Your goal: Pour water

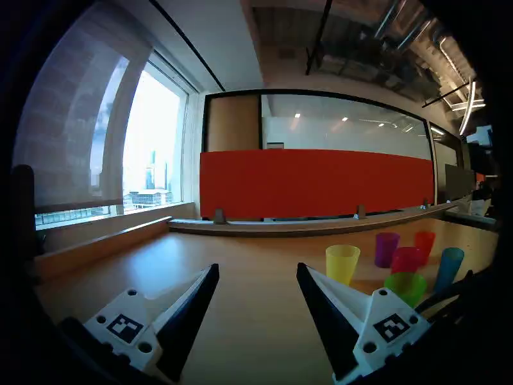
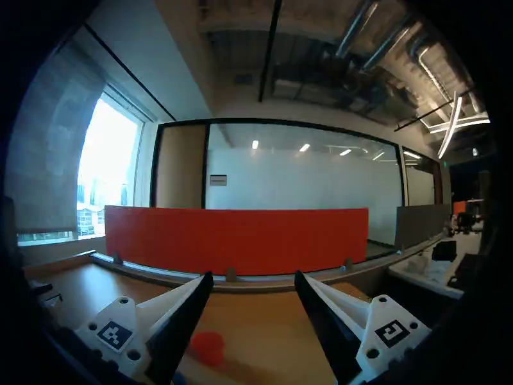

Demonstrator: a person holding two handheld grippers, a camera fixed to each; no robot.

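Left gripper (image 1: pixel 257 269) jaws wide, empty | right gripper (image 2: pixel 253 277) wide too | I'd take yellow cup (image 1: pixel 342 262) mid-wall, squarely, clear of purple cup (image 1: pixel 386 248) just behind it

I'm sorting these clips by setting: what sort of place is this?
Most likely an open-plan office: a long wooden desk carries an orange divider panel, a glass-walled room lies behind it, and exposed ceiling pipes run overhead. The window shows city towers, so probably an upper floor.
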